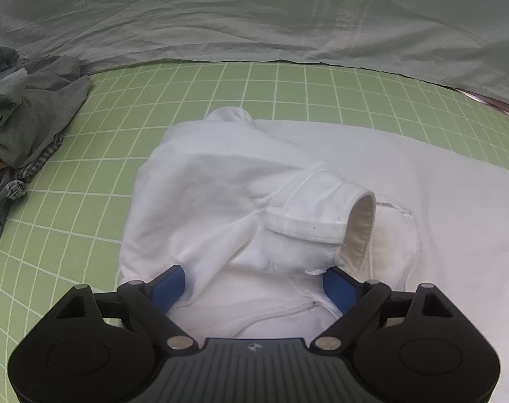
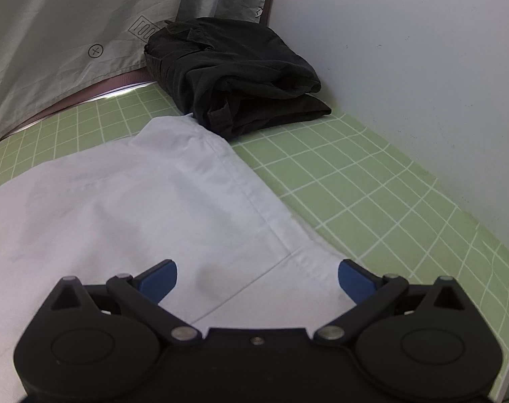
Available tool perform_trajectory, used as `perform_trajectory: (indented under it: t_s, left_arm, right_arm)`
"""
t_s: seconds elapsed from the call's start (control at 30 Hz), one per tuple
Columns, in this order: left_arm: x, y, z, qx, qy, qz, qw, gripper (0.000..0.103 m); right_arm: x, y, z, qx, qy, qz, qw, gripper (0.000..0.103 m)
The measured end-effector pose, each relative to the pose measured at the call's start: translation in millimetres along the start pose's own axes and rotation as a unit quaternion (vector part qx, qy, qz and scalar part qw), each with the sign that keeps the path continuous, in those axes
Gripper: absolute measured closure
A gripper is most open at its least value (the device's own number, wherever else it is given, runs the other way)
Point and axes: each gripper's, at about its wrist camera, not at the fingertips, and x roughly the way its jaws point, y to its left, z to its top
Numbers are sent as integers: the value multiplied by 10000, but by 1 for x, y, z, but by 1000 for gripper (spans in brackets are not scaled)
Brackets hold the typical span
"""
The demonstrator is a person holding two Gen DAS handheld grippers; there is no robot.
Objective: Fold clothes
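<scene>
White trousers (image 1: 241,181) are lying spread across a green cutting mat (image 1: 220,87) with a pale grid, taking up the near and right part of it in the left wrist view. Their waistband end is bunching up into a soft mound, with a belt loop and an open pocket mouth (image 1: 362,221) showing toward the right. The left gripper (image 1: 254,282) is hovering just over this bunched waistband with its blue fingers (image 1: 170,285) standing wide apart; cloth is sitting between them, but the pads are not pressing on it, so the garment is lying released. To the far left, a crumpled heap of grey and checked clothes (image 1: 29,110) is resting on the mat, well apart from the trousers. A pale grey sheet (image 1: 254,16) is hanging along the far edge.

In the right wrist view, the trousers' leg (image 2: 153,194) is lying flat, its hemmed edge running diagonally from far to near. The right gripper (image 2: 257,278) is hanging over the near part of this leg, its jaws spread wide and grasping nothing. A folded black garment (image 2: 234,74) is sitting at the far end of the mat, touching the far corner of the white leg. A white wall (image 2: 422,67) is rising along the right side.
</scene>
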Motion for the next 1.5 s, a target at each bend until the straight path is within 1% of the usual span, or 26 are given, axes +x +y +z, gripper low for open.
perform_trajectory:
  t_s: [0.17, 0.27, 0.37, 0.5, 0.53, 0.57, 0.6, 0.63, 0.67, 0.7, 0.73, 0.77, 0.8, 0.9, 0.97, 1.07, 1.17, 1.27, 1.37, 1.43, 1.5]
  left_arm:
    - [1, -4, 1, 9, 41, 127, 9999, 12]
    - [1, -6, 1, 4, 68, 196, 9998, 11]
    - [1, -6, 0, -10, 75, 234, 9997, 11]
    - [2, -5, 1, -40, 84, 254, 9996, 11]
    - [2, -5, 1, -65, 93, 254, 9996, 11]
    - [2, -5, 1, -87, 101, 252, 9996, 11]
    - [2, -5, 1, -103, 107, 251, 9996, 11]
    - [2, -5, 1, -119, 111, 254, 9995, 11]
    - [2, -5, 1, -130, 110, 256, 9995, 11]
    - [2, -5, 1, -147, 104, 253, 9995, 11]
    - [2, -4, 1, -167, 97, 249, 9995, 11]
    - [2, -3, 0, -203, 83, 231, 9995, 11]
    - [2, -1, 1, -240, 70, 203, 9995, 11]
    - [-5, 6, 4, -420, 14, 58, 9991, 11]
    - [-15, 14, 4, -549, -132, -103, 9984, 11]
    - [-31, 23, 1, -684, -350, -316, 9965, 11]
    - [-47, 32, -5, -783, -538, -561, 9939, 11]
    - [-63, 39, -13, -737, -703, -740, 9920, 11]
    - [-73, 46, -24, -678, -749, -839, 9913, 11]
    - [-76, 51, -34, -643, -735, -911, 9910, 11]
    - [-78, 56, -45, -590, -707, -994, 9908, 11]
  right_arm:
    - [36, -17, 11, 70, 93, 368, 9993, 0]
    - [48, -22, 17, 75, 84, 639, 9979, 0]
    - [55, -24, 21, 54, 84, 775, 9969, 0]
    - [54, -24, 19, -36, 31, 874, 9962, 0]
    - [52, -22, 18, -91, 42, 919, 9957, 1]
    - [50, -21, 18, -139, 48, 977, 9951, 4]
    - [46, -21, 18, -137, 38, 1040, 9945, 13]
    - [43, -21, 17, -134, 27, 1102, 9938, 25]
    - [39, -21, 17, -132, 17, 1165, 9931, 34]
    - [35, -21, 16, -129, 7, 1227, 9924, 62]
    - [33, -22, 16, -29, 38, 1347, 9909, 81]
    - [31, -23, 16, 142, 102, 1429, 9896, 83]
    - [28, -19, 16, 156, 132, 1363, 9905, 86]
    - [13, 0, 21, -173, 100, 1061, 9942, 89]
    - [-6, 13, 29, -282, -85, 1053, 9940, 89]
    - [-41, 35, 37, -273, -371, 1226, 9914, 90]
    - [-79, 67, 38, -276, -632, 1478, 9866, 90]
    - [-112, 104, 29, -153, -718, 1817, 9806, 89]
    - [-132, 149, 9, -216, -641, 1990, 9777, 89]
    - [-133, 178, -12, -275, -435, 2007, 9783, 87]
    - [-123, 202, -37, -331, -15, 1997, 9793, 84]
